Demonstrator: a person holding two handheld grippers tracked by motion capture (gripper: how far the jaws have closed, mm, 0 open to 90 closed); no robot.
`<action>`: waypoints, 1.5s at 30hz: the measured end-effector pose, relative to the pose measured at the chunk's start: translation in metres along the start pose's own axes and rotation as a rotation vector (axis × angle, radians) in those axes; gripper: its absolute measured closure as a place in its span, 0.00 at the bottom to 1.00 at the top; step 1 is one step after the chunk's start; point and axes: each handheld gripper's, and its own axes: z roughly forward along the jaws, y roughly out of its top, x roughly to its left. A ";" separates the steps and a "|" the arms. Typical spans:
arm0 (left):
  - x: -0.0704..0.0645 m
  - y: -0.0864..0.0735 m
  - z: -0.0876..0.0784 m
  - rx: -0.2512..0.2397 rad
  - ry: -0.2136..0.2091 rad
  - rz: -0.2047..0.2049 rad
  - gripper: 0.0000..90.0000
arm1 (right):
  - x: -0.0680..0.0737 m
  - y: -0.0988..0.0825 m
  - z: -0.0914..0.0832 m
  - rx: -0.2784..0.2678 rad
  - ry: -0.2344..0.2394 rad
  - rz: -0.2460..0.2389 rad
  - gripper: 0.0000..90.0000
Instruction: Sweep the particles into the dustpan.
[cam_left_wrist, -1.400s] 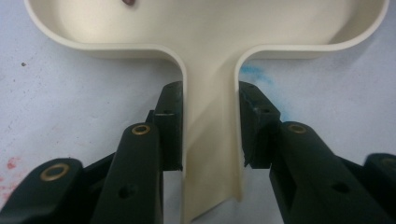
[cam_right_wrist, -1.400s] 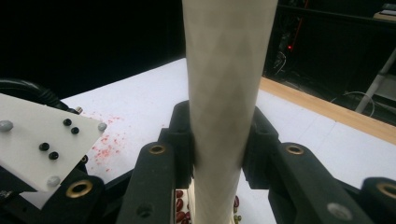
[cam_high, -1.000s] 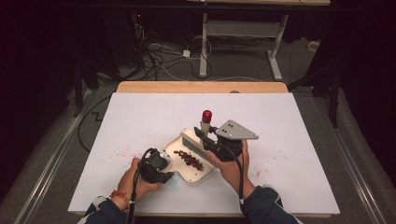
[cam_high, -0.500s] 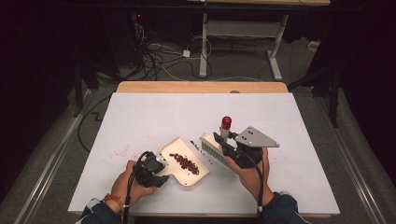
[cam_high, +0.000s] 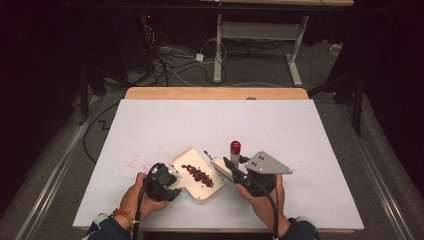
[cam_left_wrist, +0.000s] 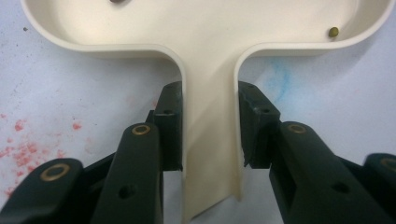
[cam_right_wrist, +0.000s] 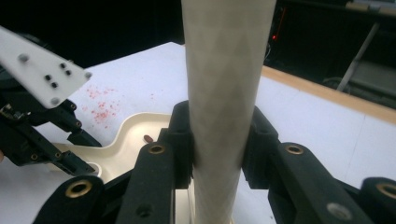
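My left gripper (cam_left_wrist: 210, 140) has its jaws closed on the dustpan (cam_high: 186, 159) handle; beans (cam_high: 199, 175) already lie inside. My right gripper (cam_right_wrist: 217, 154) clamps the brush (cam_high: 235, 150) handle; stray beans (cam_high: 206, 153) remain on the bench (cam_high: 300, 135).

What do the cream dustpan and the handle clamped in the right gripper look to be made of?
The dustpan looks like moulded plastic: one seamless cream piece with rounded rims and a soft satin sheen. The handle in the right gripper is a smooth, matte off-white cylinder with a faint mottle, probably plastic or painted wood; the look leaves it open.
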 end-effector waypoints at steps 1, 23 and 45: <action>0.000 0.000 0.000 0.000 0.002 -0.001 0.71 | 0.004 0.001 0.002 -0.005 0.024 0.010 0.78; 0.006 -0.003 -0.001 -0.004 -0.024 -0.016 0.71 | -0.028 0.008 -0.004 -0.076 0.008 0.059 0.78; 0.028 -0.004 -0.001 0.006 -0.041 -0.059 0.71 | -0.066 0.016 0.088 -0.063 -0.047 -0.053 0.78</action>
